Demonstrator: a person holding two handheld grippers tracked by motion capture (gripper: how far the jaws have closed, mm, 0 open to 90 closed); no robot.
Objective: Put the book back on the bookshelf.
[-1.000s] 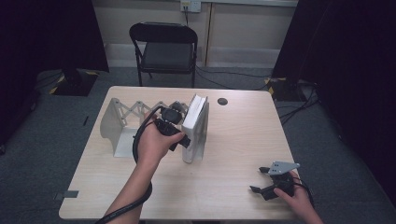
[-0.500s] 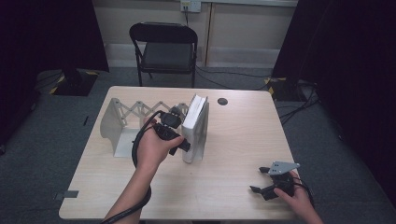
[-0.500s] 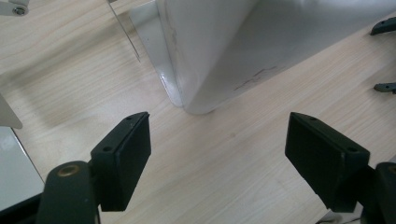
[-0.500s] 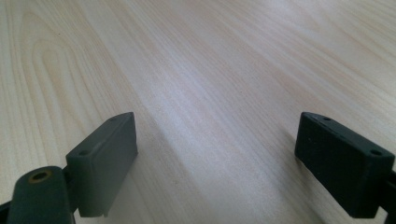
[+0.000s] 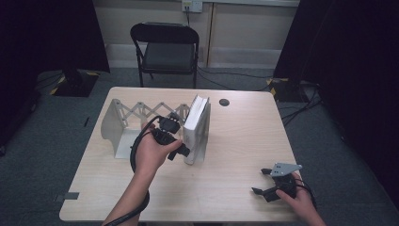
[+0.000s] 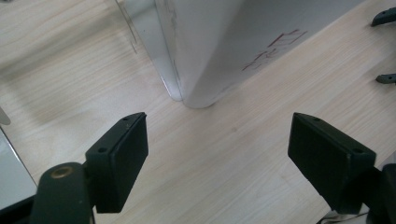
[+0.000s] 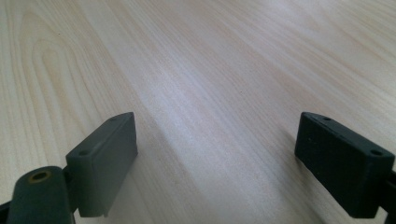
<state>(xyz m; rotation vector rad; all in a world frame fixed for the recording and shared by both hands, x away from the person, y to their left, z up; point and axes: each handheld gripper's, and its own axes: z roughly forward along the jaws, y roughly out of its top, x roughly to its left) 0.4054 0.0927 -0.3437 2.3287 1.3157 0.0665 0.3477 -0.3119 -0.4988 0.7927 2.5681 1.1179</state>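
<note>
Room: A wooden table [image 5: 235, 155] is seen in a dark room, with a black folding chair [image 5: 168, 49] behind it.
Book: A thick white book [image 5: 197, 128] is stood upright near the middle of the table. It is leaned on the end plate of a white pull-out book rack [image 5: 123, 126].
Left gripper: The left gripper [image 5: 181, 151] is held just beside the near end of the book. Its jaws are spread wide, and nothing is held between them. The book's corner is seen just ahead of the jaws in the left gripper view.
Change: The jaws have just been opened a little more. The book is left standing by itself, so it looks like it has been put in place.
Right gripper: The right gripper [image 5: 259, 181] is rested low at the near right of the table, well apart from the book. Its jaws are wide, with bare wood between them.
Small thing: A small dark round spot [image 5: 224, 101] is seen on the far side.
</note>
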